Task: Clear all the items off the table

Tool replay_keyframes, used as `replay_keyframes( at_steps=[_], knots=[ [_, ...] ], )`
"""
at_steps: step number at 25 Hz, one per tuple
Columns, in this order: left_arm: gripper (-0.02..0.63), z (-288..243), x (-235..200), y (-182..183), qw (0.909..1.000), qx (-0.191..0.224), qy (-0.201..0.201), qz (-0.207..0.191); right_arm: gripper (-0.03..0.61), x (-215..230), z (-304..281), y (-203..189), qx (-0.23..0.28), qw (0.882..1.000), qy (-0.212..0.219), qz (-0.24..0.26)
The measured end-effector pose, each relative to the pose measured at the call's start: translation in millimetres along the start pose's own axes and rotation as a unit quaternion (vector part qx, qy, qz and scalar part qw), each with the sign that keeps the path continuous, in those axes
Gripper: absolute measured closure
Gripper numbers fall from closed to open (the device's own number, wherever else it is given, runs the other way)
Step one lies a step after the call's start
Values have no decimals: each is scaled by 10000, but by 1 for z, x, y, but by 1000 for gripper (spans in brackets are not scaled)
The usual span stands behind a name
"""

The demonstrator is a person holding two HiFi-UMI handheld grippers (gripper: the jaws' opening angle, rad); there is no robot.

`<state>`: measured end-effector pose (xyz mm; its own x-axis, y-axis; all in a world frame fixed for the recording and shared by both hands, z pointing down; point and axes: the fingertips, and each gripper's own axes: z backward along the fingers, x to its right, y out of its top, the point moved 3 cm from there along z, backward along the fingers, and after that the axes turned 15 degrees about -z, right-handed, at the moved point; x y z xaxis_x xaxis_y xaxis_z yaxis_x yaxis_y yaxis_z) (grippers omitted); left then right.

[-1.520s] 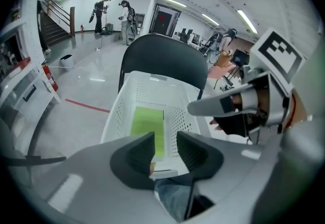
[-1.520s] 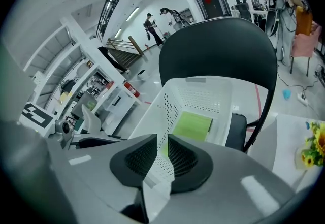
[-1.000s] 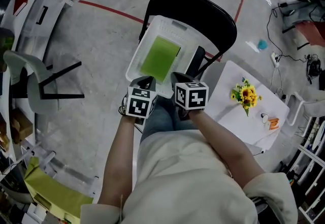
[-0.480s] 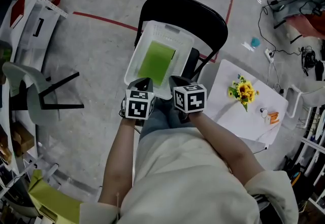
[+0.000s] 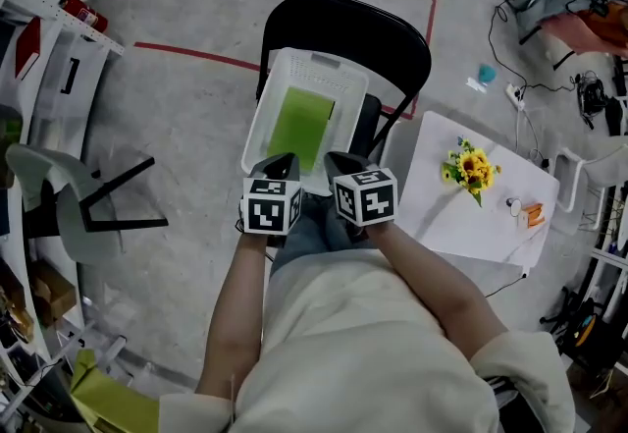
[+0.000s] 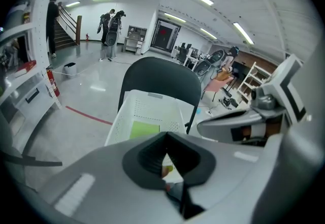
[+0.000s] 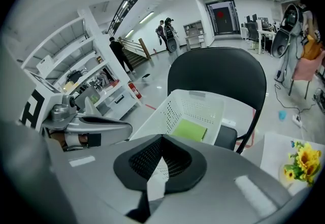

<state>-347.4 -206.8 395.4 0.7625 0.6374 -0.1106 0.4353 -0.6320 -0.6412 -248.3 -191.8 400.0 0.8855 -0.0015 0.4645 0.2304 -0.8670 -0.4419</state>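
1. The left gripper (image 5: 281, 161) and the right gripper (image 5: 343, 162) are sitting side by side in front of the person. Both are squeezed tight with nothing between the jaws. Their pads are looking dark and bumpy, and their bodies are looking smooth and grey.
2. The table (image 5: 461, 230) is standing to the person's right. Its top is looking white, flat and square.
3. A bunch of yellow flowers (image 5: 469, 169) is resting near the far side of the table. The petals are looking soft and fluffy. In the head view the green end is pointing back toward the person. I cannot tell if the bunch is standing up or lying down.
4. A small orange thing (image 5: 531, 215) is lying near the table's right edge, well apart from the flowers. It is too small to tell what it is.
5. A white basket (image 5: 262, 109) is sitting on the seat of a black chair (image 5: 343, 14), just past the gripper tips. The basket is looking like hard plastic, with tiny holes all over its walls. Its long side is running away from the person toward the rounded chair back.
6. A flat green sheet (image 5: 299, 125) is lying on the basket's bottom, with its long side going the same way.
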Motion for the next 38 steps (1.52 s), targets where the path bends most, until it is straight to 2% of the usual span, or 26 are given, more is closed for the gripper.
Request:
replay_keyframes(
  at_steps=[10, 17, 22, 30, 35, 38],
  knots=[
    [606, -9, 16, 13, 9990, 97, -351, -243, 580, 20, 6, 5, 290, 9986, -64, -442],
    [606, -18, 39, 16, 9965, -11, -644, -525, 580, 29, 21, 14, 647, 9972, -342, 133],
    [606, -29, 60, 18, 9928, -156, -831, -844, 580, 42, 31, 12, 889, 9954, -364, -34],
    [606, -48, 104, 25, 9891, -190, -920, -1136, 580, 90, 58, -8, 1006, 9933, -438, -376],
    [604, -58, 144, 33, 9888, -128, -1019, -1081, 580, 127, 85, -23, 958, 9934, -482, -410],
    [606, -65, 169, 34, 9872, -173, -1044, -1190, 580, 150, 101, -31, 982, 9925, -538, -491]
  ],
)
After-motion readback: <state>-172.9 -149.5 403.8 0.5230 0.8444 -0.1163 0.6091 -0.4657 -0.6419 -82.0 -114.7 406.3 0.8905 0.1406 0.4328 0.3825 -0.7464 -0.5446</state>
